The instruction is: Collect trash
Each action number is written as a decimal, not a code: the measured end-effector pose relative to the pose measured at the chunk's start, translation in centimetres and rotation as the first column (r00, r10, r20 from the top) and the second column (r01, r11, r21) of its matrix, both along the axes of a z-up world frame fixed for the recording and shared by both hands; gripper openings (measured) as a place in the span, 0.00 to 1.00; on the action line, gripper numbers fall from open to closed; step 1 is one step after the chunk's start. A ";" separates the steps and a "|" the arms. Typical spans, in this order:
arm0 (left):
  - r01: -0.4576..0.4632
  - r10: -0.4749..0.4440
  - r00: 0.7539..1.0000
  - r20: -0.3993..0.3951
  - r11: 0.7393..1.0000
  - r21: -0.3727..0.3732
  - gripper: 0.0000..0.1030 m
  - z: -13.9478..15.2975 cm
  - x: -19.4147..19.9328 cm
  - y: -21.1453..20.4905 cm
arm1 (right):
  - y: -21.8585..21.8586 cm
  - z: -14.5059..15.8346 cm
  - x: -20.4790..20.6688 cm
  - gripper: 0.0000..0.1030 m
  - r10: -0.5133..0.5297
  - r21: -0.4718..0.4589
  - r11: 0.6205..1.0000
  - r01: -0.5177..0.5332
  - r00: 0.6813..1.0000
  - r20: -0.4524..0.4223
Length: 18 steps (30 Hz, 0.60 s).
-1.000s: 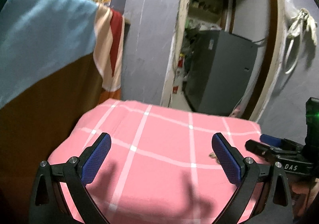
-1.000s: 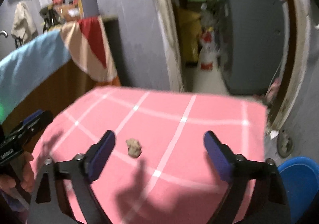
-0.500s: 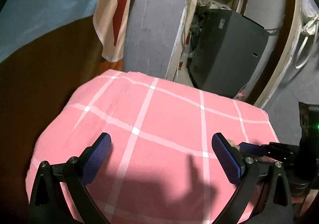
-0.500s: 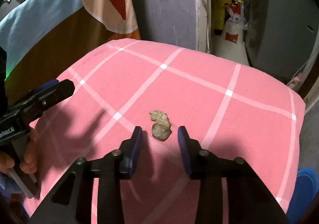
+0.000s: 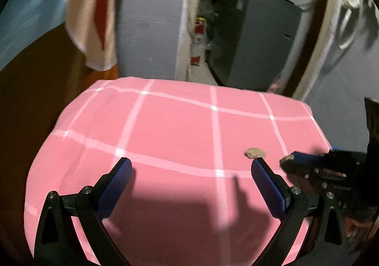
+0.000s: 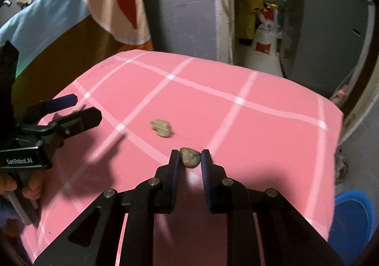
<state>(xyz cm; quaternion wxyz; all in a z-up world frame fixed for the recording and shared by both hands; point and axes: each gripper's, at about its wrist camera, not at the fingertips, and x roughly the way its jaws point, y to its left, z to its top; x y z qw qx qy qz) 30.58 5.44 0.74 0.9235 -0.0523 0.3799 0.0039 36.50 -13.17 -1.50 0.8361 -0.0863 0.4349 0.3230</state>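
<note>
A pink checked cloth [image 6: 236,123] covers the table. Two small brown crumpled scraps are the trash. One scrap [image 6: 189,157] sits between the fingertips of my right gripper [image 6: 189,159], whose jaws are closing with both pads against it. The other scrap [image 6: 161,127] lies on the cloth just beyond and to the left. In the left wrist view that loose scrap [image 5: 254,152] lies near the right fingertip of my left gripper [image 5: 189,173], which hangs open over the cloth with nothing in it. The right gripper [image 5: 292,162] enters there from the right.
A blue bin [image 6: 353,218] stands on the floor at the table's right corner. Behind the table are a grey cabinet [image 5: 255,36], a doorway with a white sack [image 6: 266,36], and a striped cloth [image 6: 113,5] draped over a brown board on the left.
The right jaws went from wide apart to pinched around one brown scrap, which has come away from the other. The left gripper moved forward and down over the cloth, staying open.
</note>
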 end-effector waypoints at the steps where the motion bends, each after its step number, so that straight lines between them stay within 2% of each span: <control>1: 0.021 -0.021 1.000 -0.003 1.000 0.010 0.95 -0.1 0.2 -0.5 | -0.4 0.0 0.1 0.16 -0.008 0.005 1.000 0.008 1.000 -0.001; 5: 0.101 -0.100 0.995 -0.015 0.994 0.031 0.95 -0.5 1.2 -2.0 | -2.2 0.2 0.6 0.16 -0.046 0.031 0.998 0.047 0.999 -0.003; 6: 0.117 -0.117 0.993 -0.021 0.992 0.035 0.92 -0.6 1.5 -2.4 | -2.5 0.2 0.6 0.16 -0.054 0.038 0.998 0.054 0.999 -0.004; 8: 0.150 -0.149 0.988 -0.039 0.988 0.044 0.84 -1.0 2.1 -3.2 | -3.0 0.4 0.8 0.16 -0.068 0.049 0.996 0.068 0.998 -0.003; 10: 0.181 -0.178 0.982 -0.060 0.982 0.055 0.73 -1.3 2.7 -4.1 | -3.4 0.5 0.8 0.16 -0.077 0.057 0.995 0.077 0.997 -0.001; 14: 0.239 -0.229 0.967 -0.109 0.967 0.086 0.58 -2.1 3.9 -5.5 | -3.9 0.6 0.9 0.16 -0.089 0.069 0.994 0.089 0.996 -0.002; 16: 0.255 -0.241 0.961 -0.135 0.962 0.097 0.46 -2.6 4.3 -6.1 | -4.1 0.6 0.8 0.16 -0.093 0.075 0.993 0.093 0.996 -0.003; 18: 0.260 -0.242 0.957 -0.157 0.960 0.107 0.41 -2.9 4.6 -6.5 | -4.1 0.7 0.9 0.16 -0.096 0.082 0.992 0.096 0.995 -0.004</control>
